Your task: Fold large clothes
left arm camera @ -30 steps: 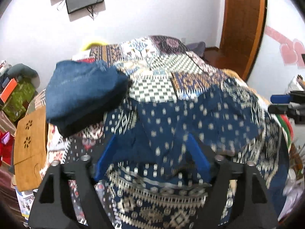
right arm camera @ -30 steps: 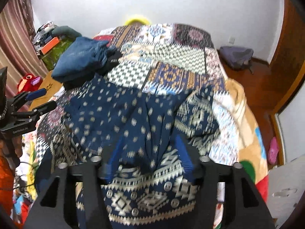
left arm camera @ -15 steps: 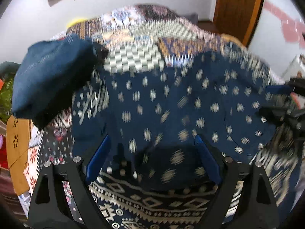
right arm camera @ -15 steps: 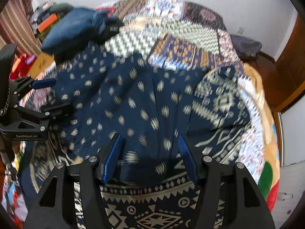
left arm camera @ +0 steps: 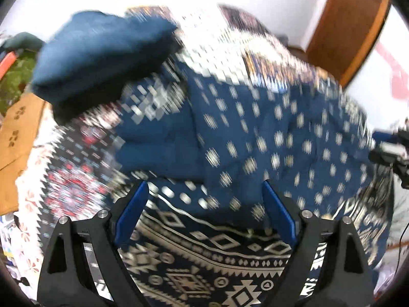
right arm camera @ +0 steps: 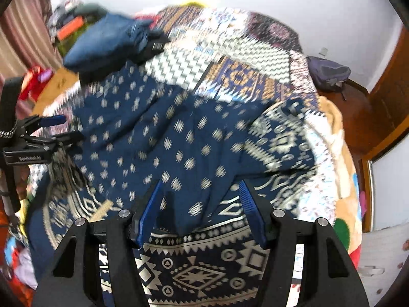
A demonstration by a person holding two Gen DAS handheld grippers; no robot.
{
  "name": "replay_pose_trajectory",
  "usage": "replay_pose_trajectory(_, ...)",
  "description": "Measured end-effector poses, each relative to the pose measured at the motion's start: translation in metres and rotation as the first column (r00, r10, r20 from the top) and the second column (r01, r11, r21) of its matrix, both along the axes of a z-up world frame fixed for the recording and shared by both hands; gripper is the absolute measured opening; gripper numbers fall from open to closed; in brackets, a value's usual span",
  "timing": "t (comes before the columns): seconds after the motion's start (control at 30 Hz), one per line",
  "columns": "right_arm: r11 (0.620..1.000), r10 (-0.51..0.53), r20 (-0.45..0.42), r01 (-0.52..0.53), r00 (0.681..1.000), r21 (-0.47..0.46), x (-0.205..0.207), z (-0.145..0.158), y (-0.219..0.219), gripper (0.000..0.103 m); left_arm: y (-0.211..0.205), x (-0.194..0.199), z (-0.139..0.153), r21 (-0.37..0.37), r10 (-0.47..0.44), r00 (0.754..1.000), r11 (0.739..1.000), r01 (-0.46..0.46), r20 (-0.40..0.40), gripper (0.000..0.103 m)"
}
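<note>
Spread blue fingers of the left gripper [left arm camera: 204,192] hover over the navy patterned garment [left arm camera: 255,140] spread on a patchwork bed [right arm camera: 230,58]; folded denim [left arm camera: 102,51] lies beyond-left. The right gripper [right arm camera: 202,192], fingers likewise apart, straddles a garment fold.

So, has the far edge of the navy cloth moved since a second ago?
Yes. The navy cloth now spreads further up the quilt, its far edge nearly reaching the folded jeans instead of bunching near the right gripper.
</note>
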State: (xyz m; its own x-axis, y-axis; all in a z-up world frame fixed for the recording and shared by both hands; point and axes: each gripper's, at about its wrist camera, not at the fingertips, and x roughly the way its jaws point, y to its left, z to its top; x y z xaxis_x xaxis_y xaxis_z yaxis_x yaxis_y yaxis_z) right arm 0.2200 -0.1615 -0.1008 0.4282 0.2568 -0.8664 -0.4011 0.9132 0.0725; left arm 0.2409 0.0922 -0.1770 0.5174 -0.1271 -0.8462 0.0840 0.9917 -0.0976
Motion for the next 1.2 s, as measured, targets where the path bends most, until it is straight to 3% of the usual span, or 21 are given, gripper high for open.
replay_pose_trajectory(0.13, 0.993, -0.091, 0.021, 0.089, 0.996, 0.077, 0.008, 0.019, -0.029, 0.057, 0.036, 0.007, 0.032, -0.039, 0.095, 0.993, 0.995, -0.092, 0.076, 0.09)
replay_pose_trajectory(0.27, 0.97, -0.206, 0.021, 0.201, 0.978, 0.14, 0.02, 0.028, -0.063, 0.057, 0.078, 0.024, 0.038, -0.126, 0.19, 0.98, 0.975, -0.181, 0.061, 0.09)
replay_pose_trajectory(0.5, 0.919, -0.322, -0.099, 0.336, 0.942, 0.208, 0.042, 0.005, -0.099, 0.057, 0.115, 0.048, -0.008, -0.32, 0.251, 0.962, 0.907, -0.273, -0.108, 0.09)
replay_pose_trajectory(0.67, 0.886, -0.312, -0.242, 0.373, 0.919, 0.275, 0.063, -0.028, -0.109, 0.057, 0.12, 0.062, -0.051, -0.366, 0.238, 0.944, 0.877, -0.31, -0.23, 0.09)
replay_pose_trajectory(0.8, 0.878, -0.303, -0.272, 0.379, 0.913, 0.291, 0.074, -0.043, -0.106, 0.06, 0.119, 0.073, -0.07, -0.411, 0.219, 0.935, 0.853, -0.322, -0.279, 0.09)
replay_pose_trajectory(0.87, 0.867, -0.286, -0.286, 0.374, 0.915, 0.328, 0.079, -0.048, -0.104, 0.06, 0.115, 0.078, -0.073, -0.404, 0.209, 0.937, 0.859, -0.313, -0.281, 0.091)
replay_pose_trajectory(0.97, 0.868, -0.28, -0.281, 0.367, 0.918, 0.333, 0.086, -0.055, -0.097, 0.057, 0.098, 0.085, -0.072, -0.35, 0.171, 0.949, 0.9, -0.26, -0.264, 0.091)
replay_pose_trajectory(1.1, 0.882, -0.281, -0.264, 0.357, 0.923, 0.309, 0.089, -0.061, -0.088, 0.037, 0.069, 0.091, -0.065, -0.274, 0.095, 0.974, 0.95, -0.151, -0.205, 0.09)
replay_pose_trajectory(1.13, 0.884, -0.278, -0.266, 0.354, 0.923, 0.304, 0.089, -0.061, -0.087, 0.029, 0.061, 0.092, -0.064, -0.239, 0.084, 0.979, 0.963, -0.128, -0.187, 0.086)
replay_pose_trajectory(1.2, 0.881, -0.262, -0.283, 0.348, 0.923, 0.32, 0.088, -0.061, -0.085, 0.018, 0.043, 0.093, -0.062, -0.092, 0.102, 0.983, 0.989, -0.117, -0.151, 0.069)
